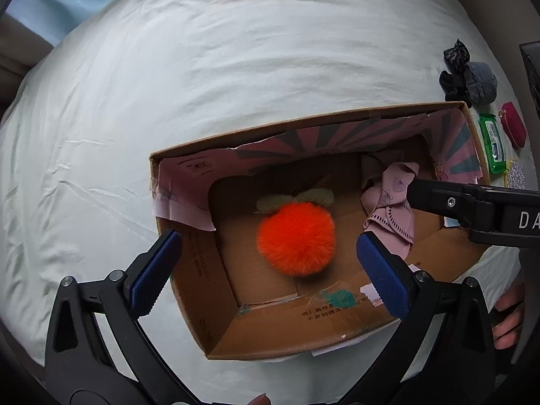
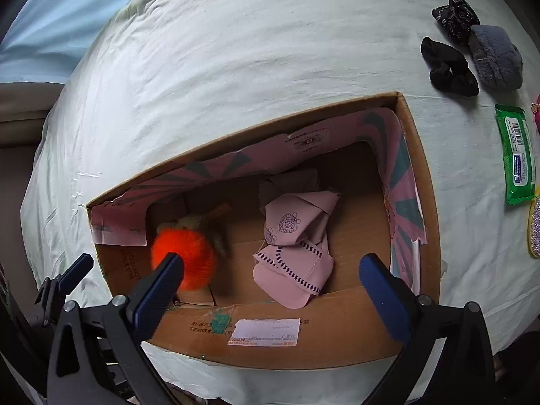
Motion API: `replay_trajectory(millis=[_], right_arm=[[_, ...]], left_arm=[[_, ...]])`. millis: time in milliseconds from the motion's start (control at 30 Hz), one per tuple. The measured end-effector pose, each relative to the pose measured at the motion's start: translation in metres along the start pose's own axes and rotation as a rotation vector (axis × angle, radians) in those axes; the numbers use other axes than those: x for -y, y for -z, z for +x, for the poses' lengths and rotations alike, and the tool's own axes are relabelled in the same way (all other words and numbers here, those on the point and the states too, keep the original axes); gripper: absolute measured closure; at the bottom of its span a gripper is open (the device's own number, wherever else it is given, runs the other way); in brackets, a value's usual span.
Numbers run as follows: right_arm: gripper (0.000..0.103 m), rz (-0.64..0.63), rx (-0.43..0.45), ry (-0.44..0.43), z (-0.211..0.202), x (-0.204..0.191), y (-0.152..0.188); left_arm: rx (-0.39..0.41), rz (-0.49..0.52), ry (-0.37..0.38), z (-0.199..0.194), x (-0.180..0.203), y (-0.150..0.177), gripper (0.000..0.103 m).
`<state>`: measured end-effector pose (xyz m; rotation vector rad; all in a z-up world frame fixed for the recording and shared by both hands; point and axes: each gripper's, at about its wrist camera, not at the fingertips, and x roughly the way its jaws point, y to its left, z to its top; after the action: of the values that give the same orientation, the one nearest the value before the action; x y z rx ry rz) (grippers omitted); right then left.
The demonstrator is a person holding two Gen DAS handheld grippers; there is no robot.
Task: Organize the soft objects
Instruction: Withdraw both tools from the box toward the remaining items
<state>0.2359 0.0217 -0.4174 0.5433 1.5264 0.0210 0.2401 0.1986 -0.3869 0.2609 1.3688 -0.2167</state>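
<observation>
I had both grippers hovering over the open box (image 1: 337, 334), which sat on the white sheet (image 1: 168, 84). My left gripper (image 1: 270, 256) pointed down into the box's left half, its blue fingers (image 1: 384, 276) spread wide and holding nothing, with the orange pompom (image 1: 296, 239) lying on the box floor between them. My right gripper (image 2: 273, 270) hung over the near wall, fingers (image 2: 384, 290) equally wide apart and empty; the pink cloth (image 2: 297, 246) lay crumpled on the floor in the box's right half, well apart from the pompom. Outside, far right of the box, two black scrunchies (image 2: 449, 67) and a grey pouch (image 2: 496, 57) rested together, with a green wipes pack (image 2: 516, 155) nearer.
</observation>
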Motion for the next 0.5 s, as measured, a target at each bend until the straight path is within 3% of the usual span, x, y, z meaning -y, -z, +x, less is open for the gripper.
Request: replay_trajectory(millis=[367, 500], right_arm=[[0.0, -0.057, 0.065, -0.012, -0.041, -0.009, 0.019], [0.0, -0.113, 0.132, -0.016, -0.07, -0.021, 0.035]], left_arm=[[0.092, -0.024, -0.027, -0.056, -0.005, 0.014, 0.0], [0.185, -0.048, -0.02, -0.095, -0.009, 0.026, 0.0]])
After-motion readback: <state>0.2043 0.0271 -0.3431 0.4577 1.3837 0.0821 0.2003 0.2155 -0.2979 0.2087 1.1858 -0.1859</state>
